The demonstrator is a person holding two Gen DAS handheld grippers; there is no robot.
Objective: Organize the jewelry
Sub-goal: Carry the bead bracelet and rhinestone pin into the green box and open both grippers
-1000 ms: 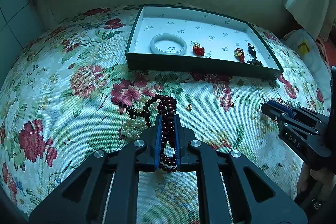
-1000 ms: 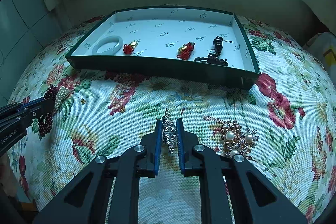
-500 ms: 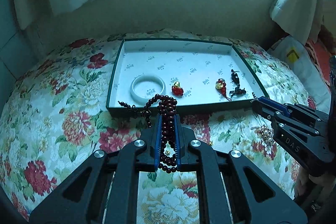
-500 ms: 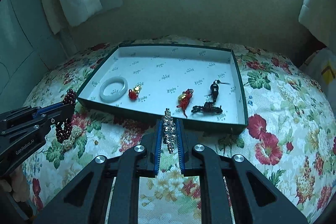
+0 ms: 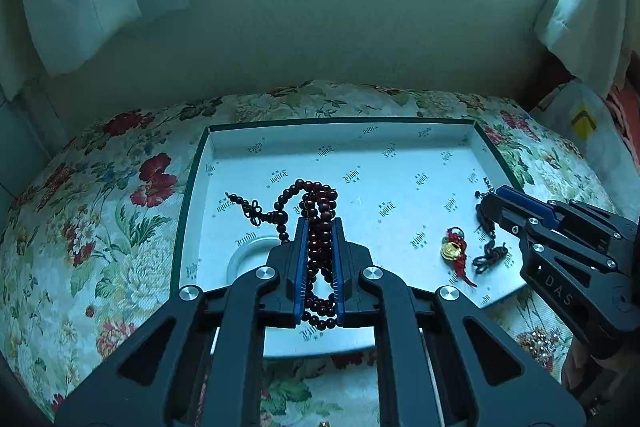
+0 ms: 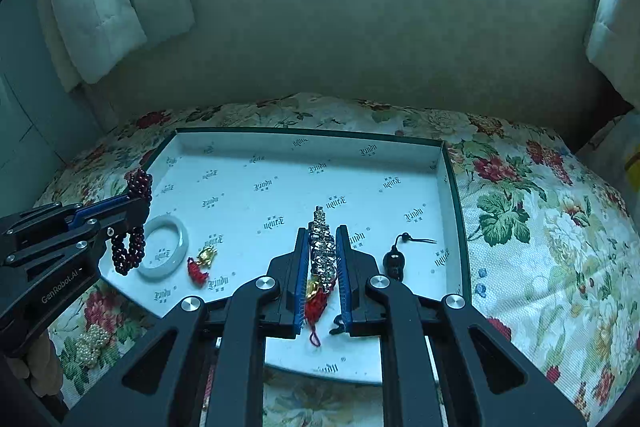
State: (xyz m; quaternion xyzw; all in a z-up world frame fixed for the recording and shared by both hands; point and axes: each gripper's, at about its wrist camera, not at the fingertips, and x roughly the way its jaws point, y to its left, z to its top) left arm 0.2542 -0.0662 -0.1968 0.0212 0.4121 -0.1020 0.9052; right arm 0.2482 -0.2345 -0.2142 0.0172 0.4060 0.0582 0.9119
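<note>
My left gripper is shut on a string of dark red beads, held above the left part of the green-rimmed white tray. A white bangle lies just under it, partly hidden. In the right wrist view my right gripper is shut on a sparkling rhinestone piece over the tray's middle. The left gripper with the beads shows at that view's left edge; the right gripper shows at the right in the left wrist view.
In the tray lie the white bangle, a red-and-gold charm, a second red-and-gold charm and a black corded pendant. A pearl cluster rests on the flowered cloth. Wall and curtains stand behind.
Both grippers have moved forward from above the flowered cloth to above the tray, each still carrying its piece. Nothing was let go.
</note>
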